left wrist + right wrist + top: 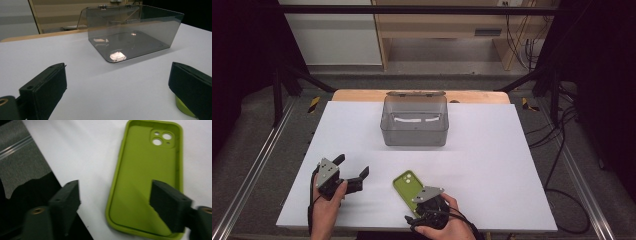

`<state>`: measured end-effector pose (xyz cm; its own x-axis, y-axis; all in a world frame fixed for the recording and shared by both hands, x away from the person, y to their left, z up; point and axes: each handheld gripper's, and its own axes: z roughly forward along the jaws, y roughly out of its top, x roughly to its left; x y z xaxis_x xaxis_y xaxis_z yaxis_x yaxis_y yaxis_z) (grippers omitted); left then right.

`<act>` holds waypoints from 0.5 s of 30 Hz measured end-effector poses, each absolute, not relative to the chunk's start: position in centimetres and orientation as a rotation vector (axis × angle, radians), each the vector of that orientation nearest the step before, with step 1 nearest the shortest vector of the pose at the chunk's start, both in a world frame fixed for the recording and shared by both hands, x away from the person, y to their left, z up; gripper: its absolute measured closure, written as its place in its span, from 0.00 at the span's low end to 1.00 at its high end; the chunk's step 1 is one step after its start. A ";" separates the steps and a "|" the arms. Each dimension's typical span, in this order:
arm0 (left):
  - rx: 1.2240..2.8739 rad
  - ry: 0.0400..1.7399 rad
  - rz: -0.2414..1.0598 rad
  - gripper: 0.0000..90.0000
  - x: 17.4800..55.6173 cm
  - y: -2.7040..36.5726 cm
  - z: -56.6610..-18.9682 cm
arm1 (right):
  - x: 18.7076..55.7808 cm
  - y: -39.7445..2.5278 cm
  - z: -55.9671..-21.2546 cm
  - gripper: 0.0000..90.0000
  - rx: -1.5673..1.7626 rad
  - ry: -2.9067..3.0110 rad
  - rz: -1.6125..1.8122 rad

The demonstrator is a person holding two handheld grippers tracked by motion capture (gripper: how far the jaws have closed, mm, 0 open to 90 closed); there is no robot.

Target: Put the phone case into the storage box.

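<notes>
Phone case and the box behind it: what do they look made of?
The phone case looks like soft matte silicone or rubbery plastic: lime green, no glare, rounded lip. The box seems hard, smoke-tinted clear plastic: see-through walls, glossy reflections on its floor.

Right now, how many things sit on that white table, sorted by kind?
Green phone case: 1
Clear grey box: 1
Total: 2

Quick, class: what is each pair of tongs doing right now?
Left tongs: open, holding nothing.
Right tongs: open, jaws either side of the green phone case's edge, not gripping it.
</notes>
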<state>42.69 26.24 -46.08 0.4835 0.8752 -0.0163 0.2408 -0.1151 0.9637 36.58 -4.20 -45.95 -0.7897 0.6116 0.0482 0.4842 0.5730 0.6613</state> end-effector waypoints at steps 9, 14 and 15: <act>1.631 0.976 0.724 0.02 42.8 26.3 -46.1 | 36.5 -3.9 -46.6 0.78 0.908 2.642 0.983; 1.631 0.983 0.726 0.02 42.8 26.3 -46.0 | 36.3 -3.7 -46.7 0.88 0.906 2.626 0.949; 1.631 0.983 0.726 0.02 42.8 26.3 -46.0 | 36.1 -3.6 -46.8 0.89 0.904 2.611 0.944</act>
<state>42.77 26.29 -46.04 0.4790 0.8777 -0.0171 0.2418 -0.1132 0.9637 36.07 -3.63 -46.76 -0.7861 0.6181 0.0013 0.4760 0.6040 0.6392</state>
